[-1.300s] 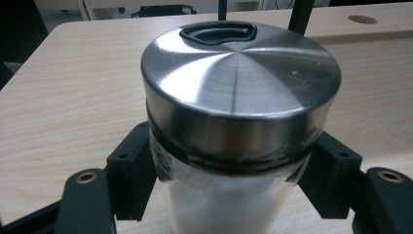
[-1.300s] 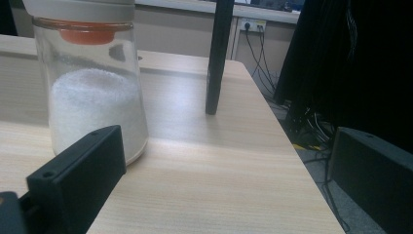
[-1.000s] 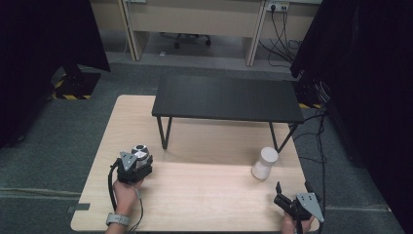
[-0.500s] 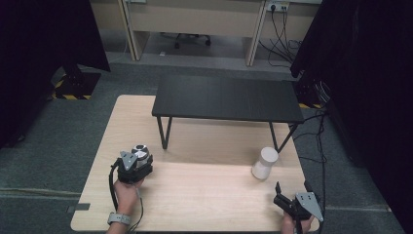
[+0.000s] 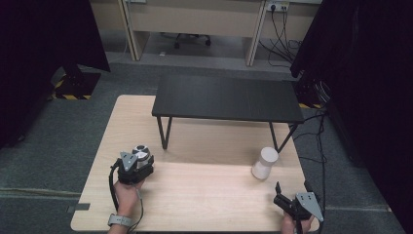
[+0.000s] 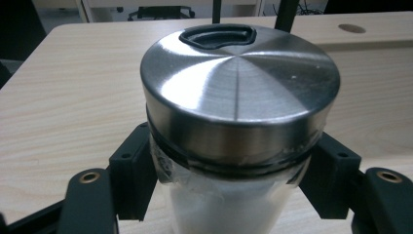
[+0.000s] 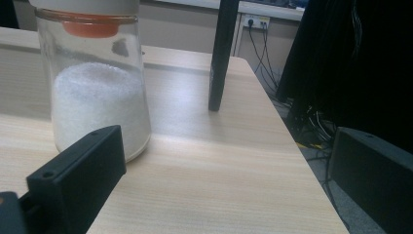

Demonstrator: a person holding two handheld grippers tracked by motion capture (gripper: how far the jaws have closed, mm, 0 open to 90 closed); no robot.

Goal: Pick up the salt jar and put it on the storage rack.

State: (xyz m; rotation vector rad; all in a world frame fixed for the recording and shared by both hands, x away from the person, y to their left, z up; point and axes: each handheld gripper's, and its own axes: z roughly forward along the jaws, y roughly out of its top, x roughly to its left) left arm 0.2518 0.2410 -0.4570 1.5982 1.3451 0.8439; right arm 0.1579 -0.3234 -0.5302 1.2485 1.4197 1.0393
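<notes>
The wooden table (image 5: 204,195) stood on a grey carpet floor (image 5: 44,165). Ahead of the grippers, a low black bench (image 5: 226,97) stood on the far half of the table, on thin black legs. Black curtains (image 5: 360,73) hung on both sides of the room. Behind the bench there was a light wooden desk (image 5: 195,19), and cables (image 5: 277,29) hung from a wall socket (image 5: 275,6). The light was soft and even.

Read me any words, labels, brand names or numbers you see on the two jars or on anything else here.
None can be read: the steel-lidded jar, the white-lidded jar and the wooden table carry no print.
The yellow-and-black hazard stripes on the floor are a marking without words.
</notes>
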